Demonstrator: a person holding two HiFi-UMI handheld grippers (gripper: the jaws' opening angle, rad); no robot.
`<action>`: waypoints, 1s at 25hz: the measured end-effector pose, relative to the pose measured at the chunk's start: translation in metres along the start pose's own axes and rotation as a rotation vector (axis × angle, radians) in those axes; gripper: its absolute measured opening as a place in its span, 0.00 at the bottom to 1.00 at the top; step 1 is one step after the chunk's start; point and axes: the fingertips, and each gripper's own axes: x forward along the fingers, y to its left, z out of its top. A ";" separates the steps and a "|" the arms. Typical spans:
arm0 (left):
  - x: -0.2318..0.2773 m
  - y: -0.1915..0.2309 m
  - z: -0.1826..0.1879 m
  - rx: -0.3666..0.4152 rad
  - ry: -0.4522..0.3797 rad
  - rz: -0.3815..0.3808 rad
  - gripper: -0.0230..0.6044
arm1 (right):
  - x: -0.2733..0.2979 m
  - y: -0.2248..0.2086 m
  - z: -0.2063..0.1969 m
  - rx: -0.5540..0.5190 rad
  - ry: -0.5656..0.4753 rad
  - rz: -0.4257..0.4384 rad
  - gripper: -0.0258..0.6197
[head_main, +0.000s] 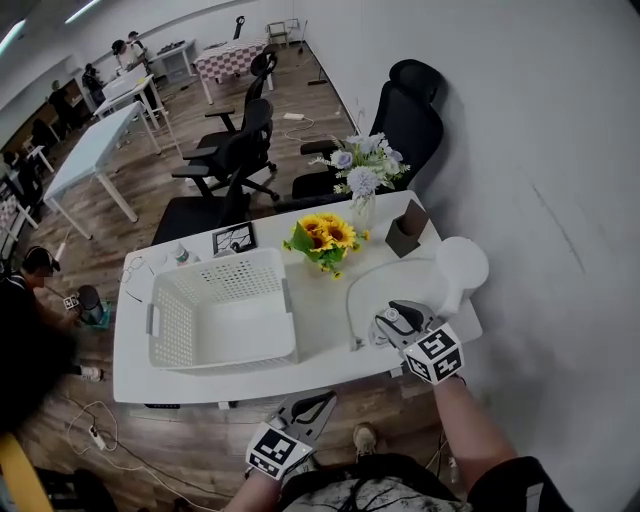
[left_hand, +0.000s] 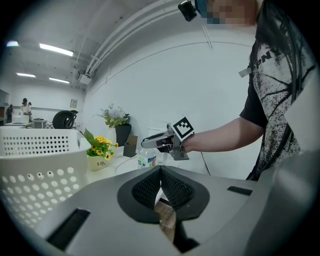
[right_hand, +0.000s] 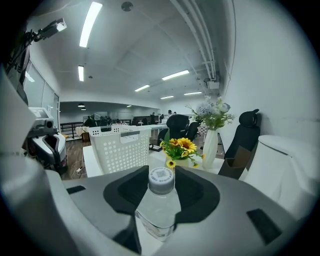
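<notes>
Below the table's (head_main: 320, 335) near edge, the left gripper (head_main: 320, 402) hangs with its jaws pressed together on nothing. Just beyond, over the table's right front part, the right gripper (head_main: 390, 325) clasps a capped water bottle (right_hand: 159, 205); whether it rests on the top I cannot tell. So the bottle is gripped, while the white basket (head_main: 225, 347) further left holds nothing, sunflowers (head_main: 325, 235) behind it

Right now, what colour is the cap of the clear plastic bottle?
The round plastic cap is white; see right gripper view.
</notes>
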 end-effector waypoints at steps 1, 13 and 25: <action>-0.003 0.001 0.002 0.006 -0.002 0.001 0.05 | -0.001 0.000 0.002 0.001 -0.001 -0.010 0.30; -0.037 0.018 0.021 0.070 -0.046 -0.005 0.05 | -0.049 0.020 0.054 -0.059 -0.105 -0.116 0.38; -0.052 0.028 0.032 0.122 -0.067 -0.054 0.05 | -0.090 0.098 0.058 -0.100 -0.164 -0.046 0.14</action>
